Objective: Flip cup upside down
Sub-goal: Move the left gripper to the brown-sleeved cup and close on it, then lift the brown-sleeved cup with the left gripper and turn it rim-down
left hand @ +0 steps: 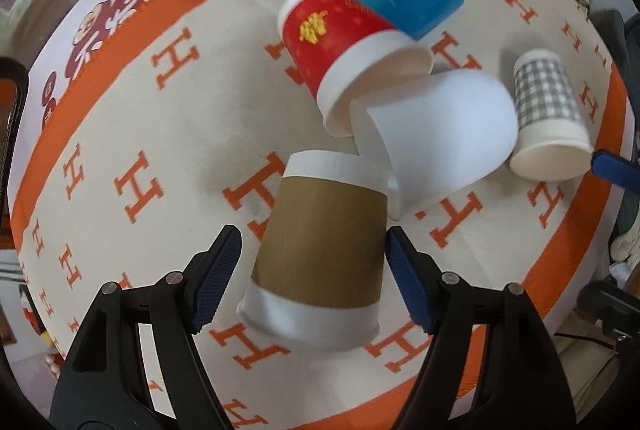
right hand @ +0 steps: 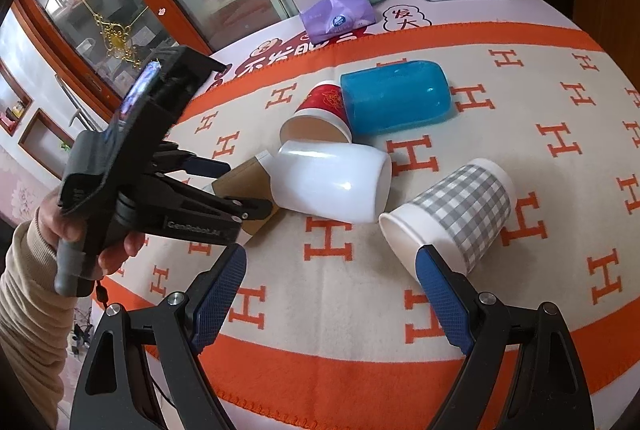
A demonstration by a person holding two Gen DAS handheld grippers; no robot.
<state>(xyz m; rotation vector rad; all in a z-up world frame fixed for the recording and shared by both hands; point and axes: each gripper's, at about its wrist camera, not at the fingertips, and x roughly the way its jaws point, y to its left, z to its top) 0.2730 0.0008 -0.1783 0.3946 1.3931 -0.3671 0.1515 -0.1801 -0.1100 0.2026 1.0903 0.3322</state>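
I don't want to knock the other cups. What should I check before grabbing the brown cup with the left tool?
1. Position: brown cup lies between the fingers of the left tool: ok.
2. Grip closed: not ok, jaws open, gap on one side.
3. Clearance from white cup: cannot tell, the rims overlap in view.
4. Out of the way: right tool ok, open, by plaid cup.
5. Bare blanket for setting down: ok.

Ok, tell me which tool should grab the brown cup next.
Left. The left tool is open and already straddles the brown cup lying on its side. The right tool is open beside the checked cup, farther off.
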